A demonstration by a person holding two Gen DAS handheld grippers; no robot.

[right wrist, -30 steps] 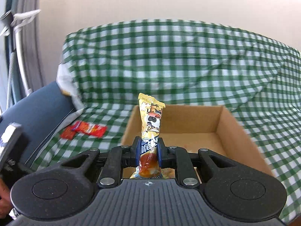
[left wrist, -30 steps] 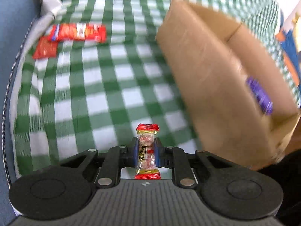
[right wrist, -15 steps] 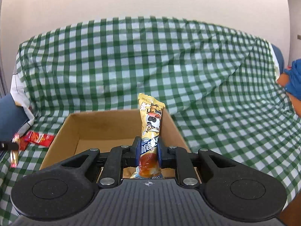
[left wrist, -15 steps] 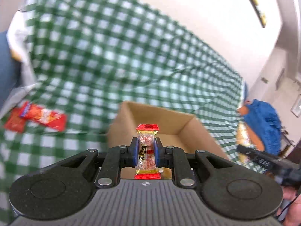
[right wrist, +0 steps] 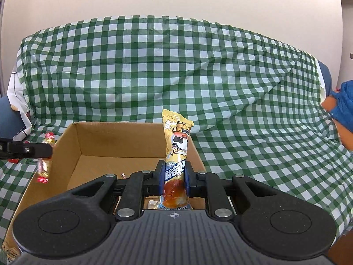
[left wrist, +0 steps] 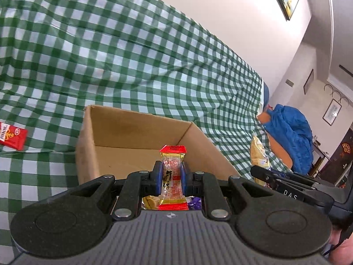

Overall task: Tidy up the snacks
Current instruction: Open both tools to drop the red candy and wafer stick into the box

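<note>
Left wrist view: the left gripper (left wrist: 171,177) pinches a small clear candy (left wrist: 172,177) with crimped red ends, its long axis upright, and the open cardboard box (left wrist: 141,130) lies just ahead and below in mid-frame. In the right wrist view, the right gripper (right wrist: 175,177) clamps a glossy yellow snack stick (right wrist: 177,145), also upright, above the box's near right part. Both seem equally near. A flat red packet (left wrist: 12,135) lies at the left edge on the checked green cloth (left wrist: 110,66).

Red packet (left wrist: 12,135) cut by left edge; box (right wrist: 68,145) floor mostly hidden behind gripper bodies.
</note>
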